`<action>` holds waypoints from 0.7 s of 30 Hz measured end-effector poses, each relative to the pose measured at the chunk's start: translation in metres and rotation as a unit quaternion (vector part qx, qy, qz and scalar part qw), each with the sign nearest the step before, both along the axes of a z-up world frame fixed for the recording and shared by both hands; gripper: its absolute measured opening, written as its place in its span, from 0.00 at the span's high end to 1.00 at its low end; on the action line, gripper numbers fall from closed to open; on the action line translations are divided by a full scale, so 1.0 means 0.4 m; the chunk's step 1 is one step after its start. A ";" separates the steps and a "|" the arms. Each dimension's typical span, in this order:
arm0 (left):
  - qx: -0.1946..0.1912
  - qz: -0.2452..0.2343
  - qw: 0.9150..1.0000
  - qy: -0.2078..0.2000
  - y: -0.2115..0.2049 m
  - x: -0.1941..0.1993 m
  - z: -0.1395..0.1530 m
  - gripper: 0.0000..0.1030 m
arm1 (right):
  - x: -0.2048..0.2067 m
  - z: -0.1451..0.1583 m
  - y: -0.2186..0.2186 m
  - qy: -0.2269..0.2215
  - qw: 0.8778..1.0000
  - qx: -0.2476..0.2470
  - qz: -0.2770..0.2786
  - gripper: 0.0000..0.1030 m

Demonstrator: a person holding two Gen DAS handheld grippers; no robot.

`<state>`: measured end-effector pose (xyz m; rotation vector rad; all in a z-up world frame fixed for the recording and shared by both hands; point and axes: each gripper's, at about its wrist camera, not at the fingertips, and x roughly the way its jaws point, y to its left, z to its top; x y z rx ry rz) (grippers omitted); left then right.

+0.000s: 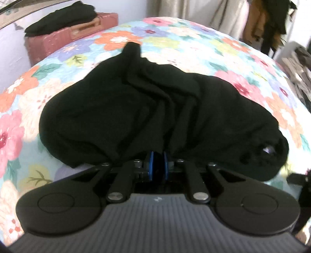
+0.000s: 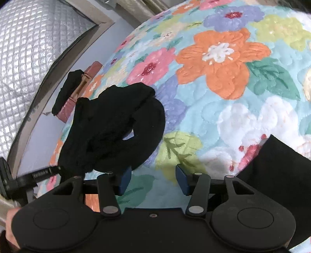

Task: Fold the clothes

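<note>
Left gripper (image 1: 157, 163) pinching the rumpled black garment (image 1: 155, 109) on the bed (image 1: 194, 39), right gripper (image 2: 153, 180) open and empty: a one-sided pull may bunch the cloth.

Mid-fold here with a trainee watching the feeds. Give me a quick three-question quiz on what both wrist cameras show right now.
1. True or false: the left gripper has its jaws shut on the black garment.
2. Multiple choice: the right gripper is A) shut on cloth, B) open with nothing between its jaws, C) out of view.
3. Short answer: what lies on top of the pink suitcase beyond the floral bedspread?

Key: 1 true; 2 B; 3 dark folded clothing.
</note>
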<state>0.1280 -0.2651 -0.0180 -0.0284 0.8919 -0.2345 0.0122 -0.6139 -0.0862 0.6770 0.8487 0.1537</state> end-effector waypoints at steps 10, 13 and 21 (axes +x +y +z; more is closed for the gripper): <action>-0.022 -0.149 0.988 -0.042 -0.110 -0.049 0.036 0.50 | 0.000 0.020 0.036 -0.028 0.998 -0.059 0.014 0.38; 0.050 -0.175 0.982 -0.053 -0.166 -0.065 0.005 0.21 | -0.004 0.029 0.032 -0.035 0.997 -0.067 -0.003 0.38; 0.024 -0.150 0.988 -0.034 -0.145 -0.017 -0.018 0.81 | -0.002 0.051 0.024 -0.041 0.997 -0.055 -0.043 0.38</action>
